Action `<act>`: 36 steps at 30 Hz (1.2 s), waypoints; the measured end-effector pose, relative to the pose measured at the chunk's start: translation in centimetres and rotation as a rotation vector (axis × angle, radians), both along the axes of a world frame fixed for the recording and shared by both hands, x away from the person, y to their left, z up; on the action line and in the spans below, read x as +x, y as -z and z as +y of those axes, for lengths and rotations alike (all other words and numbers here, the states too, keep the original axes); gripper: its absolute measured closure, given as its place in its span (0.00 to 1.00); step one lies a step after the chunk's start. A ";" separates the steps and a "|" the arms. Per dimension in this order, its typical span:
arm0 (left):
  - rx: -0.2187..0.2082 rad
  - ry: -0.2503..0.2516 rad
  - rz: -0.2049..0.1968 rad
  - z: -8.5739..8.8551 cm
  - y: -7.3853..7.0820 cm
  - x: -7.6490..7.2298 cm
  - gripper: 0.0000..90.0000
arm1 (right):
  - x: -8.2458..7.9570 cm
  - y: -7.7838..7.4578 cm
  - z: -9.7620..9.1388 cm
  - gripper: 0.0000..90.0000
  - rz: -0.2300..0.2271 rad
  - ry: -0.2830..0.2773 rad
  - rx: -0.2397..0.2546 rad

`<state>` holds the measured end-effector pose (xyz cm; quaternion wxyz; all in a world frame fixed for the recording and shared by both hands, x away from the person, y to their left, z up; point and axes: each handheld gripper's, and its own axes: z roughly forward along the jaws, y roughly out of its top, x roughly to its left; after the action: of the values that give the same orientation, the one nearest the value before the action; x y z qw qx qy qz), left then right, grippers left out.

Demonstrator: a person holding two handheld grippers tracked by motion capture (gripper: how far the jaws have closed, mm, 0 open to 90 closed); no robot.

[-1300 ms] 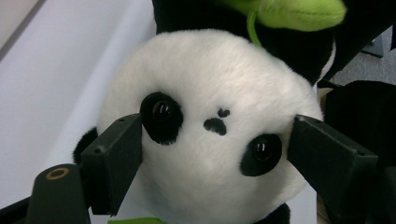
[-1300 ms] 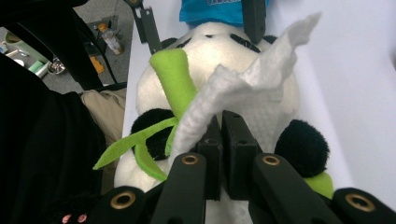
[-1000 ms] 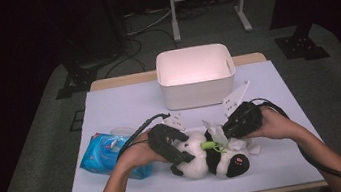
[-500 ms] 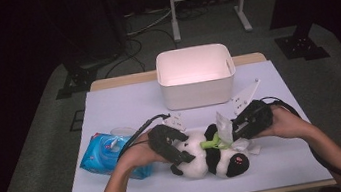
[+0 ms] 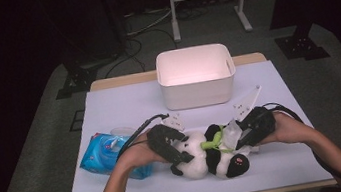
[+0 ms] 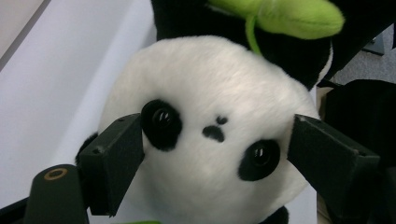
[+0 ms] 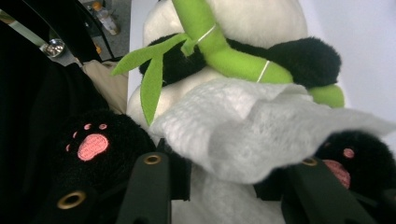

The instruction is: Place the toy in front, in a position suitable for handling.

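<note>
We record a white rectangular plastic bin [image 5: 196, 78] at the far middle of the white-topped table [image 5: 124, 102]; what we see of its inside is bare.

At the near left lies a blue soft pack of wet wipes [image 5: 106, 154], flat on the table, with the person's left forearm over its near edge.

At the near middle we list a black-and-white plush panda [image 5: 208, 154], lying on the table between the two hands, a green plush bamboo stalk [image 7: 224, 51] held across its chest by its black arms. Its head points left, its pink-padded feet right.

The left gripper [image 6: 215, 154] has its jaws set wide on either side of the panda's white head, one pad by each cheek, clasping it as far as we can judge.

The right gripper [image 7: 229, 175] sits at the panda's belly, between the two feet. A crumpled white wipe [image 7: 261, 130] lies over the belly just above its jaws, which have just been opening; we cannot tell whether the pads press on the wipe.
</note>
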<state>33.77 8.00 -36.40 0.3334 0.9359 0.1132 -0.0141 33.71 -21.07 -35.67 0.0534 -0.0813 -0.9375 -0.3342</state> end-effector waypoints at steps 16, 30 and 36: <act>0.029 0.003 0.021 0.5 1.2 0.1 0.17 | -0.2 0.5 -1.5 0.91 0.020 0.021 0.040; 0.016 -0.005 0.020 -0.9 1.3 -0.4 0.21 | -0.1 1.5 -4.0 0.91 0.022 0.090 -0.005; 0.027 -0.003 0.009 -1.4 1.3 -0.4 0.21 | -0.4 1.0 -4.0 0.91 0.015 0.079 0.020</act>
<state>33.39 6.57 -37.70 0.3202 0.9400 0.1166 -0.0164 33.33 -25.04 -36.69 0.0483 -0.1201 -0.9297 -0.3449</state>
